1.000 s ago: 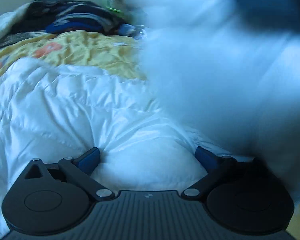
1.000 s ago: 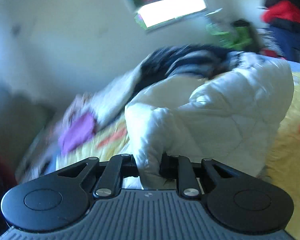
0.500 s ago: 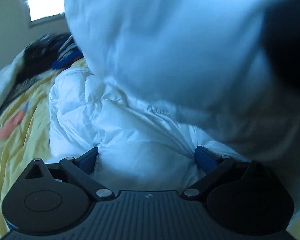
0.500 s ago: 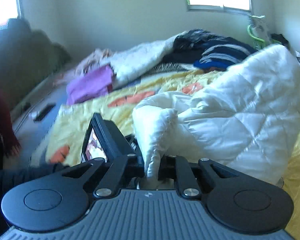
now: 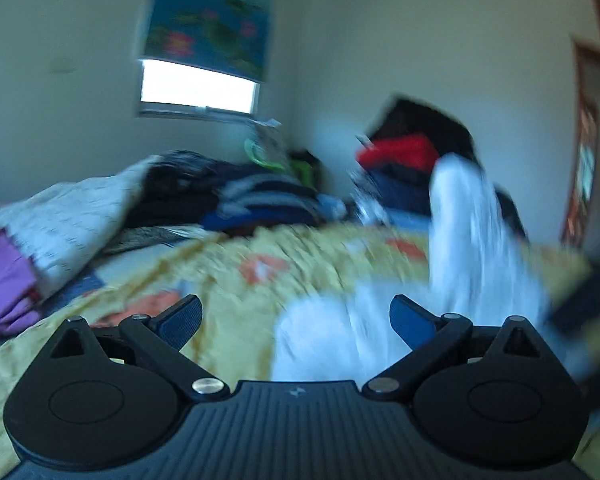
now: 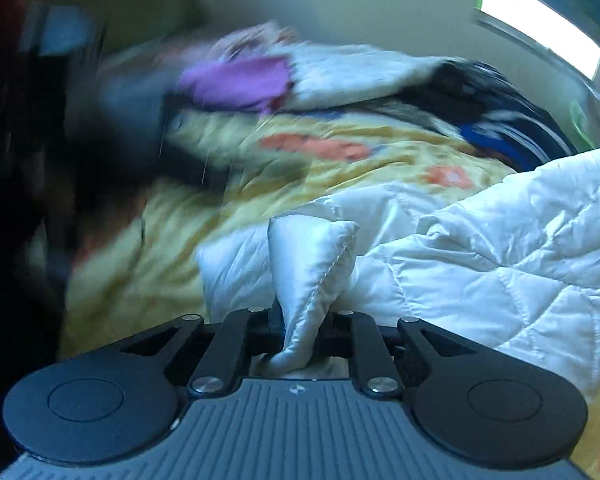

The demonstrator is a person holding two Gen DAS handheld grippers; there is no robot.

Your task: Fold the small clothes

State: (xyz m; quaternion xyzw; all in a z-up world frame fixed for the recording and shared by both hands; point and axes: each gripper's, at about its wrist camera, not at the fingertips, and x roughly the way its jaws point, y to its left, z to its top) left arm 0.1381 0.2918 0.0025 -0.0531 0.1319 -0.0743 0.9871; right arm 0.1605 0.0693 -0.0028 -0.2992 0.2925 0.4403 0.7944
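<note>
A corner of the white quilted jacket is being pinched by the clenched right tongs, the rest lying on the yellow bedspread. The left tongs are being held released above that bedspread.

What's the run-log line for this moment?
left gripper: jaws open, empty | right gripper: jaws shut on white quilted jacket | surface: yellow floral bedspread

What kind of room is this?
Most likely a bedroom: a yellow flowered bedspread covers a bed piled with clothes, below a small window with a printed blind.
</note>
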